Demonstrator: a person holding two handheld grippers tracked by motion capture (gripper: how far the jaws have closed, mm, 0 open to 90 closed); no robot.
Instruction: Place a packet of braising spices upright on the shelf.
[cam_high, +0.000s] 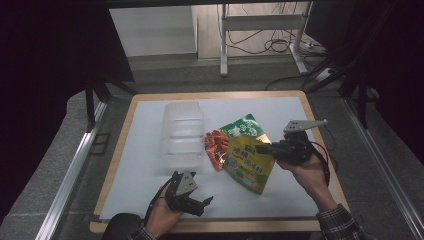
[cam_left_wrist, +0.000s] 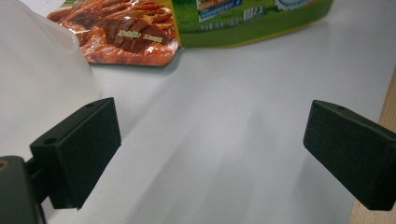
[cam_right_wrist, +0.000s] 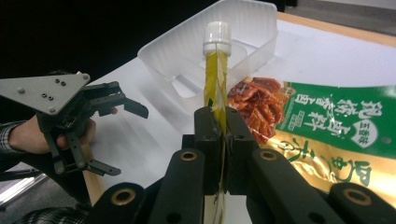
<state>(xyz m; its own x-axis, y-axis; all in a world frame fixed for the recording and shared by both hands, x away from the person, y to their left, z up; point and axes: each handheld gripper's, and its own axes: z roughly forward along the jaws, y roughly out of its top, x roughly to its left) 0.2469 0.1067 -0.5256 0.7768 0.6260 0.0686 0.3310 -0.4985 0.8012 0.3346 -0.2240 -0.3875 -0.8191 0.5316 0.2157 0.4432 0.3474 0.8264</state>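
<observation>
While my right tongs (cam_right_wrist: 222, 140) clamp the yellow spouted pouch (cam_high: 248, 162) lifted near the bench's (cam_high: 150, 200) right edge, my left tongs (cam_high: 196, 200) wait open by the front edge, so dropping it into the clear tub (cam_high: 181, 131) remains.

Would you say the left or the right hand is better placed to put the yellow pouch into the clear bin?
Right. Its gripper is already shut on the yellow pouch, beside the clear bin. The left gripper is open at the table's near edge, holding nothing.
</observation>
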